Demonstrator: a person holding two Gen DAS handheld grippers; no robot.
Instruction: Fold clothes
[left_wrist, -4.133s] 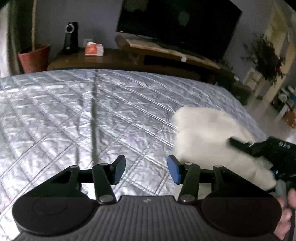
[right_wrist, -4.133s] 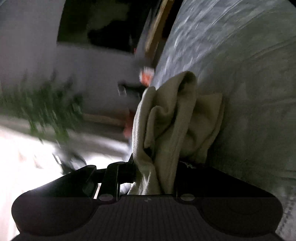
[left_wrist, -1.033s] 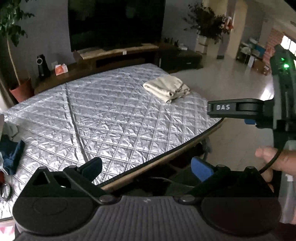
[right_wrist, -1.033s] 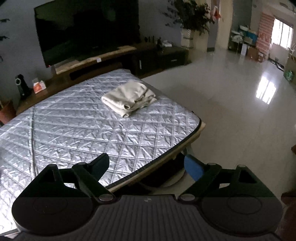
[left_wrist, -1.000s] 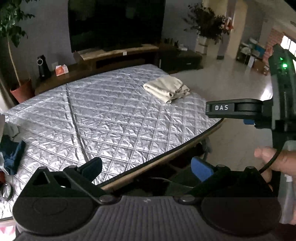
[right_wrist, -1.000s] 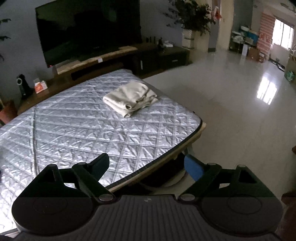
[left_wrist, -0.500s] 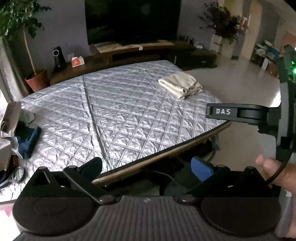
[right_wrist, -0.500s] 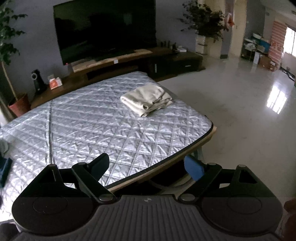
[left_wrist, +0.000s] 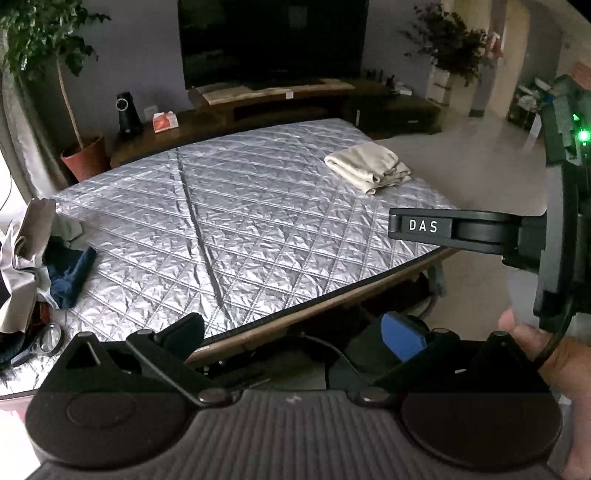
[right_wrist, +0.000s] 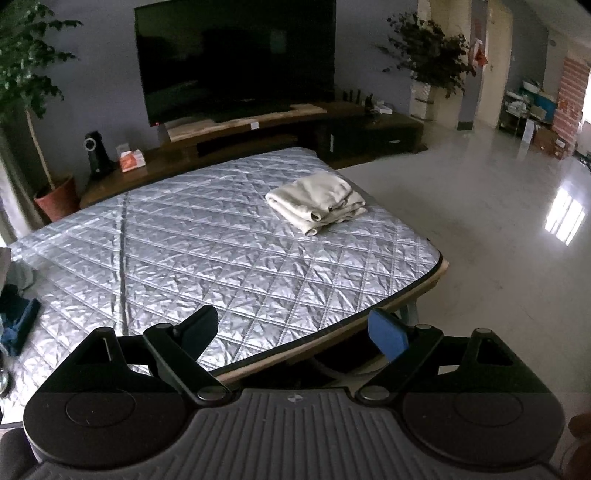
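- Left wrist view: left gripper (left_wrist: 291, 334) spread, empty; right gripper (left_wrist: 461, 230) at 3 o'clock; unfolded clothes pile (left_wrist: 40, 254) at 9 o'clock.
- Right wrist view: right gripper (right_wrist: 295, 334) spread, empty; folded cream garment (right_wrist: 317, 201) at 12 o'clock on quilted table (right_wrist: 221, 266); television (right_wrist: 236, 55) beyond.

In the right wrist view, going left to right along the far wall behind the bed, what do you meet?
Potted tree in a terracotta pot → black speaker-like device → orange tissue box → television → tall plant in a white pot.
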